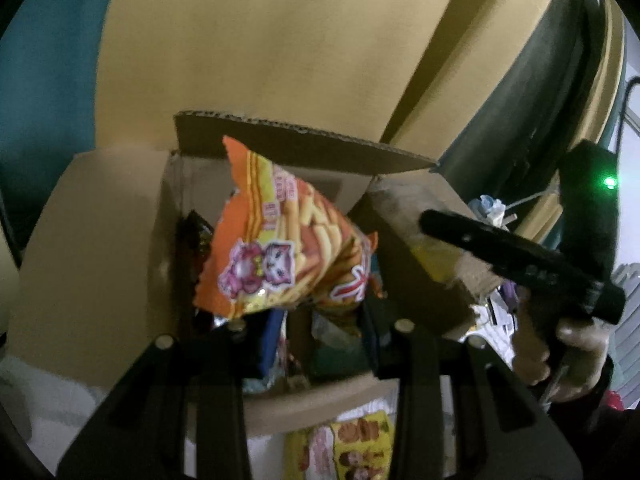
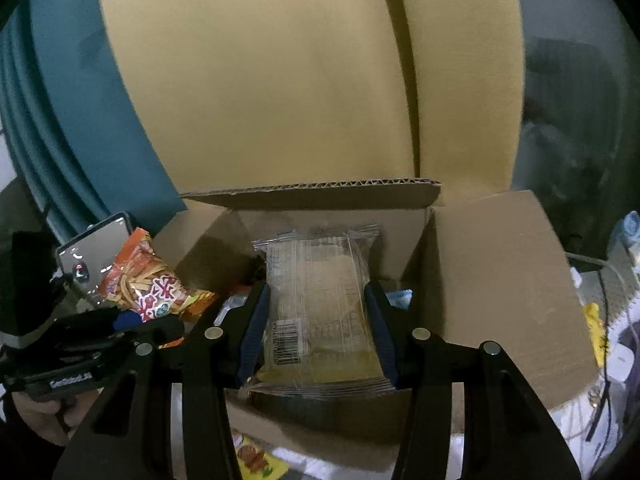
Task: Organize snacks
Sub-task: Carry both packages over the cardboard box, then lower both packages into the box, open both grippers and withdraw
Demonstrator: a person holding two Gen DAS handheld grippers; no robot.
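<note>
An open cardboard box stands in front of both grippers, with several snack packs inside; it also shows in the right wrist view. My left gripper is shut on an orange snack bag with a cat picture and holds it above the box opening; the bag also shows in the right wrist view. My right gripper is shut on a clear-wrapped cake pack and holds it over the box. The right gripper also shows in the left wrist view.
The box flaps stand open on all sides. A yellow snack pack lies on the white surface in front of the box. A tan cushion and a teal surface rise behind. Cables and small items lie at the right.
</note>
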